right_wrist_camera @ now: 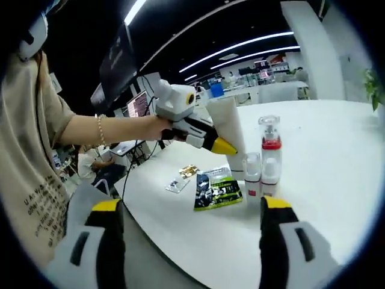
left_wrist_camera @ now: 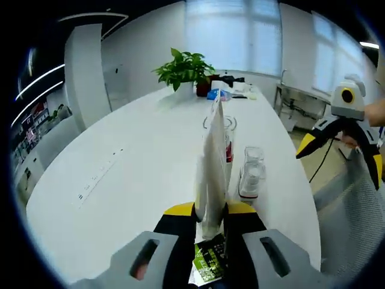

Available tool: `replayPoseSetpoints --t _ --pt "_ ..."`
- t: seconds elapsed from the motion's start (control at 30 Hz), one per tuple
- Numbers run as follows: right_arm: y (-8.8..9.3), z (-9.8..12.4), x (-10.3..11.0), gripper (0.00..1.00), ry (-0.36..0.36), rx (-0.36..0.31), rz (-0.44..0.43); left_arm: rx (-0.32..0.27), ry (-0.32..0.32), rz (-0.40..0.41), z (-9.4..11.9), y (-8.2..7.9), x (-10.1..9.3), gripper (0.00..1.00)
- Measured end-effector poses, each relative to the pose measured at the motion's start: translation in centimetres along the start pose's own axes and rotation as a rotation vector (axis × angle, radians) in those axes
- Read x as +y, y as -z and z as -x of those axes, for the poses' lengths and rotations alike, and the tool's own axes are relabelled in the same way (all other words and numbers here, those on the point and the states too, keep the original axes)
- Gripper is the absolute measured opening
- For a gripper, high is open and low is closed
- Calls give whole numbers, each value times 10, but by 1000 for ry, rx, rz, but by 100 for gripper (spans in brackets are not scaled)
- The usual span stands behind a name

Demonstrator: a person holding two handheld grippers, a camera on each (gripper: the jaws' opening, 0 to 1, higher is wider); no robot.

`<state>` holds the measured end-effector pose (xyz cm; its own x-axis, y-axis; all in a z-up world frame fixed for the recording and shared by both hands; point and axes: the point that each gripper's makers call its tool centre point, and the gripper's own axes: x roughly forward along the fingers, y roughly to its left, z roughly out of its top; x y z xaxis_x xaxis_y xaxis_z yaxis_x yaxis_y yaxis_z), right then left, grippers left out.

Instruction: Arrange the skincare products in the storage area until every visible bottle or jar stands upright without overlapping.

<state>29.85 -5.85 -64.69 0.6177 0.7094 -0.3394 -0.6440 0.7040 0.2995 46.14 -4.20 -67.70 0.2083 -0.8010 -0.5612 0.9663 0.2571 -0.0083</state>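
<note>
My left gripper point(left_wrist_camera: 210, 212) is shut on a white squeeze tube point(left_wrist_camera: 214, 162), held upright over the white table point(left_wrist_camera: 132, 168) with its flat crimped end edge-on to the camera. In the right gripper view the left gripper point(right_wrist_camera: 224, 146) holds that tube point(right_wrist_camera: 231, 129) cap-down beside a tall red-banded pump bottle point(right_wrist_camera: 271, 147) and two small clear-capped bottles point(right_wrist_camera: 251, 174), all standing upright. Those clear-capped bottles point(left_wrist_camera: 251, 174) stand just right of the tube. My right gripper point(right_wrist_camera: 192, 211) is open with nothing in it, back from the table edge, and comes in from the right point(left_wrist_camera: 340, 155).
A green sachet point(right_wrist_camera: 216, 189) and small packets point(right_wrist_camera: 179, 180) lie flat near the table's edge. A potted plant point(left_wrist_camera: 183, 69) and clutter sit at the far end. A person's sleeve and arm point(right_wrist_camera: 90, 129) hold the left gripper. Desks and screens stand beyond.
</note>
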Motion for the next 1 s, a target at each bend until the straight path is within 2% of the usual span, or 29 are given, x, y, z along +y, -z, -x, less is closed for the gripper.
replayPoseSetpoints --t 0.33,0.37,0.53,1.0 --pt "2 -1 -5 95 24 -5 -25 22 45 -8 -25 10 -5 13" --pt "2 -1 -6 95 25 -7 -25 4 45 14 -23 7 -5 13" --pt "3 0 -6 95 29 -7 -28 -7 47 21 -24 4 -6 13" --pt "3 2 -7 95 33 -12 -36 -4 56 33 -25 2 -9 15"
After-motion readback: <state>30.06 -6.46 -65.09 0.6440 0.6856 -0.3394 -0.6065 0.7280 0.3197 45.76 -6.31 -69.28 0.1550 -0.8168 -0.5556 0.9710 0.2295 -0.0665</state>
